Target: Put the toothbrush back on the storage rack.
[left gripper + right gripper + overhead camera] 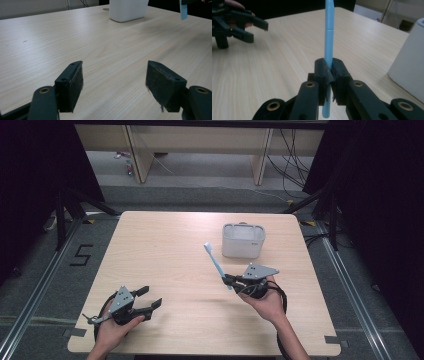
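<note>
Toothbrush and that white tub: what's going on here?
A person works at a wooden table with a gripper in each hand. The right gripper is shut on a light blue toothbrush, held clear of the tabletop with its head end up, just in front of the white container. The container stands upright near the far edge. The left gripper sits open and idle over bare table, off to the near left, holding nothing.

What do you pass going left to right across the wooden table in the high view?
Left claw, open, in the person's left hand → light blue plastic toothbrush, tilted → white rectangular plastic container. The right claw is shut on the toothbrush's lower end, so its place is left out.
</note>
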The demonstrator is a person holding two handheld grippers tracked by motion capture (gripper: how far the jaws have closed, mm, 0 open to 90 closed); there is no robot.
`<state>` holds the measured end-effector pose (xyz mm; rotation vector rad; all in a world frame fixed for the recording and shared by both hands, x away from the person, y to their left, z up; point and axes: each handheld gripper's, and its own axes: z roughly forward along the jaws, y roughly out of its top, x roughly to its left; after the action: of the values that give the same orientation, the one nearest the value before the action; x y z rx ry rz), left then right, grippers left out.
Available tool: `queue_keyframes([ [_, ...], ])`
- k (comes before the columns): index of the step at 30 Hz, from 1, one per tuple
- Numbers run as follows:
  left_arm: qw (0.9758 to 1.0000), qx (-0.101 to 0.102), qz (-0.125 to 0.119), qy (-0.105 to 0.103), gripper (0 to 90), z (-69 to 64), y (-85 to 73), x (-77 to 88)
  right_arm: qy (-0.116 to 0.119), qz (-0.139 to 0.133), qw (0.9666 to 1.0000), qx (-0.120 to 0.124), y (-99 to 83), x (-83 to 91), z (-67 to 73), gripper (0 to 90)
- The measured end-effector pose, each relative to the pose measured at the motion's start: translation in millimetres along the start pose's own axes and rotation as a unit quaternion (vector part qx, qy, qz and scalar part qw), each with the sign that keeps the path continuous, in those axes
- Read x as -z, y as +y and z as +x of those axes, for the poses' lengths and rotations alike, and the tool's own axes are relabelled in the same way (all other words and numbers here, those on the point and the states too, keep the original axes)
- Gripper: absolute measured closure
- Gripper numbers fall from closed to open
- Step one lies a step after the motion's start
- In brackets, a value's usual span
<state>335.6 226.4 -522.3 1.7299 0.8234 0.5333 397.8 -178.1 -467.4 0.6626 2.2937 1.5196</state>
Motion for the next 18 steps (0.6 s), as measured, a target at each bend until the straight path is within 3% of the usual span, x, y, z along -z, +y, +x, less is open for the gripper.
queue_keyframes([
  [3, 1.0000, 0.000, 0.000, 0.000, 29.4, 0.1, 0.0, 0.1, -0.011, -0.025, 0.9993, -0.025, -4.0, 3.9, 0.0, 83.8],
  [5, 1.0000, -0.001, 0.000, 0.000, 29.4, 0.0, 0.0, 0.0, -0.008, -0.034, 0.9991, -0.022, -4.8, 4.0, -1.6, 83.8],
  [6, 1.0000, -0.001, 0.001, 0.000, 29.5, -0.2, 0.0, 0.0, -0.022, -0.037, 0.9983, -0.040, -5.8, 5.3, 0.3, 83.8],
  [7, 1.0000, -0.002, 0.001, 0.000, 29.4, -0.3, 0.0, 0.0, -0.012, -0.039, 0.9982, -0.043, -6.1, 5.9, -0.7, 83.8],
  [8, 1.0000, -0.001, 0.001, 0.000, 29.4, -0.3, 0.0, 0.1, -0.024, -0.046, 0.9983, -0.028, -6.0, 6.7, -2.8, 83.8],
  [10, 1.0000, -0.001, 0.000, 0.000, 29.4, -0.3, 0.0, 0.1, -0.020, -0.052, 0.9974, -0.045, -6.5, 7.9, -2.2, 83.9],
  [12, 1.0000, 0.000, 0.000, 0.000, 29.4, -0.2, -0.1, 0.0, -0.034, -0.067, 0.9964, -0.039, -6.4, 9.8, -3.7, 83.9],
  [13, 1.0000, 0.000, 0.000, 0.000, 29.4, -0.1, 0.0, 0.0, -0.034, -0.065, 0.9958, -0.054, -6.3, 11.4, -2.2, 83.8],
  [15, 1.0000, 0.000, 0.001, 0.000, 29.4, -0.1, 0.0, -0.1, -0.049, -0.077, 0.9947, -0.046, -5.7, 14.1, -4.4, 83.9],
  [18, 1.0000, 0.000, 0.000, 0.000, 29.4, -0.1, 0.0, 0.0, -0.060, -0.094, 0.9921, -0.056, -4.4, 17.6, -5.0, 83.9],
])
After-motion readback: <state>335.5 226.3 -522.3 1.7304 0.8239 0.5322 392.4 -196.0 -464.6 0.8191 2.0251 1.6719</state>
